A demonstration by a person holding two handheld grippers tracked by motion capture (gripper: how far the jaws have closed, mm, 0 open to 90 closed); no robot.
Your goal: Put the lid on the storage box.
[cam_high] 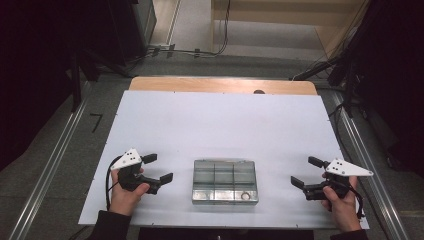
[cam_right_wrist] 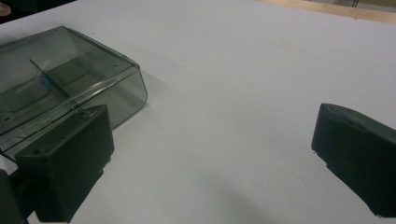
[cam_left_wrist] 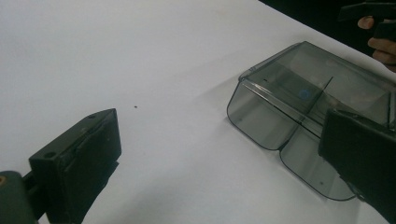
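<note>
From the high view, a clear plastic box [cam_high: 225, 181] with small compartments lies near the front edge of the white tabletop [cam_high: 220, 120], about in the middle. A small ring [cam_high: 245, 196] sits in its front right compartment. The left gripper [cam_high: 154, 168] and the right gripper [cam_high: 306, 171] are on either side of the box, both with jaws apart and empty.

In the left gripper view, the box [cam_left_wrist: 299, 107] looks smoky grey with rounded corners and thin dividers.

In the right gripper view, the box [cam_right_wrist: 65, 88] lies at the left, beside one jaw.
</note>
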